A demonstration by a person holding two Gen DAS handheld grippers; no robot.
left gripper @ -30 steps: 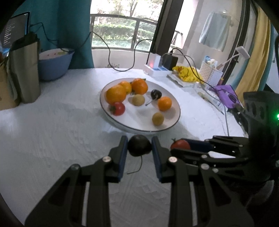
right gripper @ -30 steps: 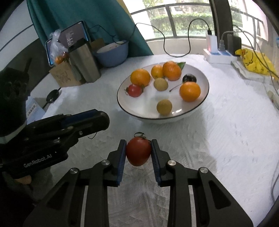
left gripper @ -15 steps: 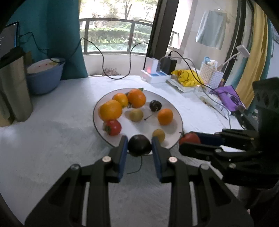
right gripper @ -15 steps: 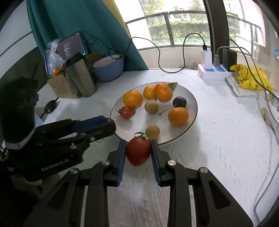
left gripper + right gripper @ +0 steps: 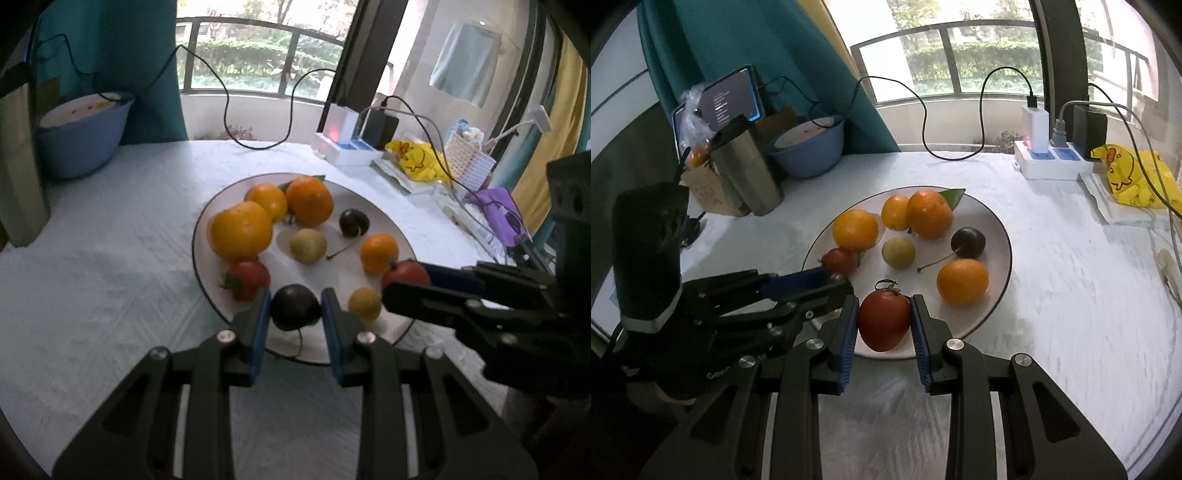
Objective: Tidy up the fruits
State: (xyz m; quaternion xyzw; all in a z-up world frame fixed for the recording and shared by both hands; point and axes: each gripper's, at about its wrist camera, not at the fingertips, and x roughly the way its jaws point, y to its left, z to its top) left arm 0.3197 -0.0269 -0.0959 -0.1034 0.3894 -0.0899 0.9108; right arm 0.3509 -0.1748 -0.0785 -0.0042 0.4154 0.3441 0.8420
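Note:
A white plate [image 5: 373, 206] [image 5: 1001, 236] on the white tablecloth holds several fruits: oranges [image 5: 240, 229], a yellow-green fruit [image 5: 307, 244], a dark cherry [image 5: 354, 222] and a small tomato [image 5: 246, 278]. My left gripper [image 5: 295, 308] is shut on a dark cherry [image 5: 295, 306] with a hanging stem, above the plate's near rim. My right gripper [image 5: 884, 314] is shut on a red tomato [image 5: 884, 319] above the plate's near part. In the left wrist view the right gripper [image 5: 406, 284] comes in from the right with its tomato [image 5: 404, 273]. The right wrist view has the left gripper's fingers [image 5: 798, 286] at the left.
A blue bowl [image 5: 79, 144] [image 5: 809, 147] and a steel cup [image 5: 750, 170] stand at the back left beside a tablet [image 5: 720, 103]. A power strip [image 5: 1049, 162] with cables, a yellow bag [image 5: 1134, 177] and a white basket [image 5: 467, 162] sit at the back right.
Both grippers have moved forward with their fruit, from over the tablecloth in front of the plate to above its near part. Neither grip has changed.

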